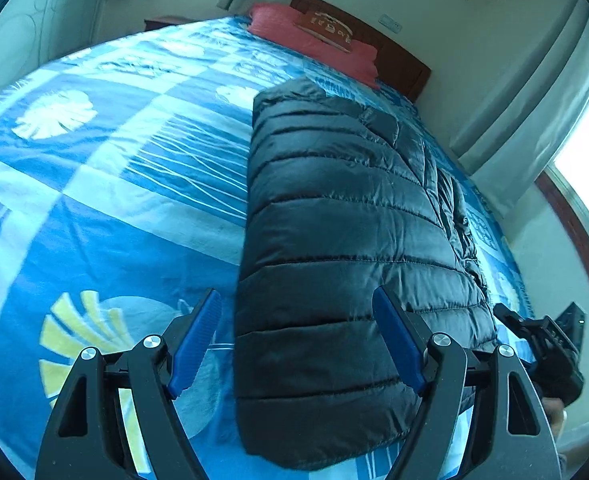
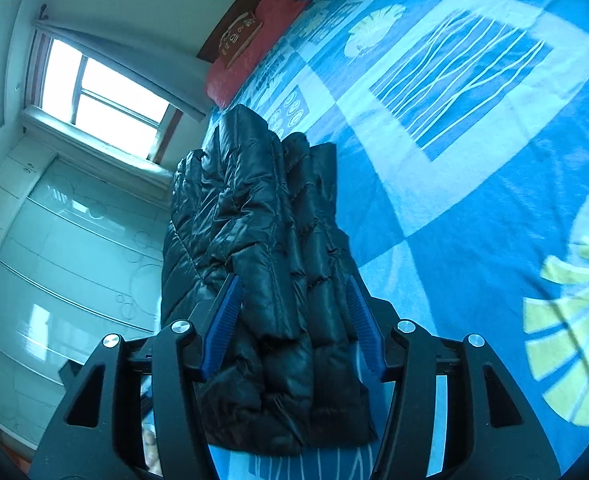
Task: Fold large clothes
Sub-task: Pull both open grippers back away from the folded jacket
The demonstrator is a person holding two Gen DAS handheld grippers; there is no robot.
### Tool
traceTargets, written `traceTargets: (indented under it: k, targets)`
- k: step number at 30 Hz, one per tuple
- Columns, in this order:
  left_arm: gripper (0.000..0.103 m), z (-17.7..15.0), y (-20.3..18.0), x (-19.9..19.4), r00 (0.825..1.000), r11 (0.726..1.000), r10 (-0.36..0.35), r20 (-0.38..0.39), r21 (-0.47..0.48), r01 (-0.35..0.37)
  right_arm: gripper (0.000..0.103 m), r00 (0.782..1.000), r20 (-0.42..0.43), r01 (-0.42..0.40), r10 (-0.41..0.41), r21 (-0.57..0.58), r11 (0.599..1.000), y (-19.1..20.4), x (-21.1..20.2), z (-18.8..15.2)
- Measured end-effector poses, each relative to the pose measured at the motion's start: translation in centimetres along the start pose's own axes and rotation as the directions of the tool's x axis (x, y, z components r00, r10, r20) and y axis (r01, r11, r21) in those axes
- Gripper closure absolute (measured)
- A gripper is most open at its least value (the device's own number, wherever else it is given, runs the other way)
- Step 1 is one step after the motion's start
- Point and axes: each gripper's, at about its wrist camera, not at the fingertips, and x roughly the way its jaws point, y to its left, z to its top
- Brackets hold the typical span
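Note:
A black puffer jacket (image 1: 346, 248) lies folded into a long bundle on the blue patterned bedspread (image 1: 94, 208), near the bed's right side. My left gripper (image 1: 298, 340) is open and hovers over the bundle's near left edge, with one pad (image 1: 398, 340) above the jacket and the other above the bedspread. In the right wrist view the jacket's (image 2: 262, 220) stacked, layered edge fills the gap between the blue pads (image 2: 224, 324) of my right gripper (image 2: 294, 326). The jaws stand apart and the layers look loose rather than pinched. The right gripper (image 1: 546, 344) also shows at the bundle's near right corner.
A red pillow (image 1: 314, 40) with a brown cushion lies against the wooden headboard (image 1: 398, 60). Curtained windows (image 2: 102, 92) and a pale glass-fronted wardrobe (image 2: 66, 248) stand beyond the bed's edge beside the jacket. Bedspread stretches wide to the jacket's other side.

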Motion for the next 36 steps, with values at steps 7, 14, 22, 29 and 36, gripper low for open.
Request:
traceTargets:
  k: [7,14,22,29,36]
  targets:
    - [0.022,-2.1,-1.8,-3.3,0.985,0.979,0.152,0.082,0.125,-0.161,0.036,0.960,0.075,0.279,-0.268,-0.222,0.934,3.8,-2.3,-2.9]
    - [0.019,-4.5,-2.7,-6.6,0.965,0.959,0.225,0.137,0.146,-0.244,0.030,0.907,0.157,0.420,-0.390,-0.349,0.838,6.2,-4.2,-6.7]
    - [0.018,-5.9,-4.4,-9.5,0.957,0.951,0.233,0.170,0.163,-0.261,0.023,0.896,0.232,0.444,-0.380,-0.422,0.790,9.7,-6.2,-9.7]
    - [0.017,-6.7,-5.8,-11.3,0.939,0.932,0.278,0.202,0.181,-0.315,0.021,0.891,0.280,0.452,-0.357,-0.467,0.760,12.3,-7.7,-11.9]
    - [0.017,-7.3,-6.7,-13.2,0.947,0.942,0.241,0.213,0.182,-0.280,0.016,0.885,0.320,0.459,-0.338,-0.483,0.746,13.5,-8.9,-12.9]
